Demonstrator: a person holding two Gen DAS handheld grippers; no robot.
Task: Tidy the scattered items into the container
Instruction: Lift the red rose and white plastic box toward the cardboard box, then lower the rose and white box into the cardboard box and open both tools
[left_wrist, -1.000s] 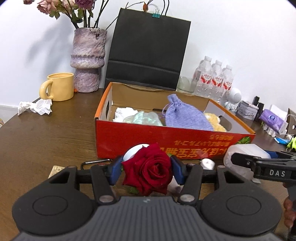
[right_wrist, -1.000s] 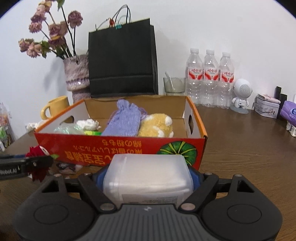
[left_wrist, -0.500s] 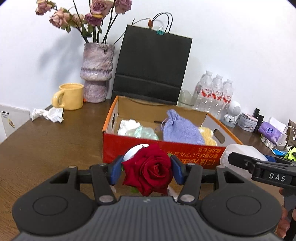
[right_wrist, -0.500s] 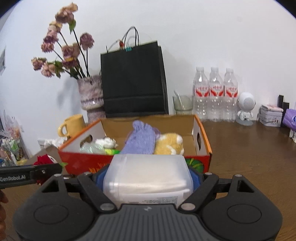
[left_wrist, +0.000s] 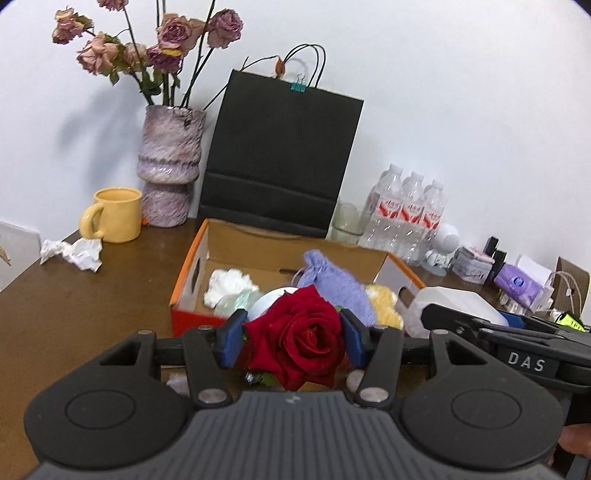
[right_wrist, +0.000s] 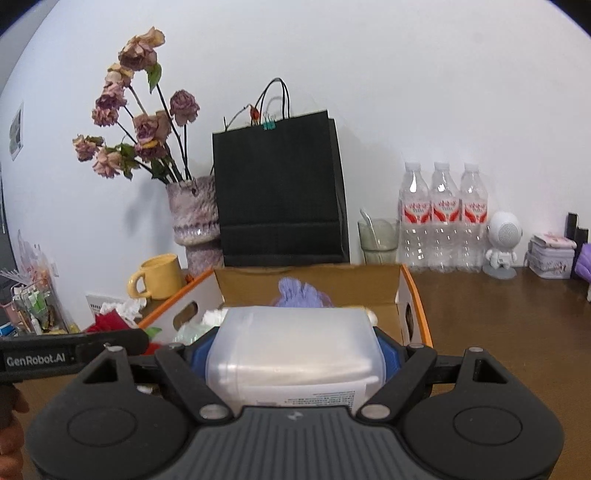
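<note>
**remote_op:** From my seat, the left gripper (left_wrist: 291, 341) has its blue pads clamped on a deep red rose bloom (left_wrist: 297, 341), held up in front of the near wall of the open orange-and-red cardboard box (left_wrist: 188, 275). The right gripper (right_wrist: 291, 354) is squeezed around a translucent white plastic tub with a printed label (right_wrist: 293, 356), also lifted, right at the box's near edge. In the left view that tub sits just right of the rose.

**benchbuddy:** What's in the box already?

**remote_op:** A lavender drawstring cloth pouch (left_wrist: 334, 284) in the middle, a fluffy yellow plush toy (left_wrist: 384, 301) touching its right side, crumpled white paper (left_wrist: 229, 286) on the left with some pale green crinkly plastic (left_wrist: 236, 301) beside it.

**benchbuddy:** And the room around it?

**remote_op:** Dark brown wooden table (left_wrist: 92, 302), plain white wall (right_wrist: 424, 92) behind. A black paper shopping bag with a teal binder clip (right_wrist: 279, 192) stands upright against the wall just behind the box. Left of it is a mottled purple ceramic vase of dried pink roses (left_wrist: 170, 168), then a yellow ceramic mug (left_wrist: 116, 214), and a wad of white tissue (left_wrist: 75, 253) near the table edge. Right of the bag: a clear glass with a spoon (right_wrist: 378, 238), three clear water bottles with red labels (right_wrist: 443, 218) touching in a row, a small white astronaut figurine (right_wrist: 502, 245), and a little floral tin (right_wrist: 550, 254). Far right things are too blurred to name.
</note>
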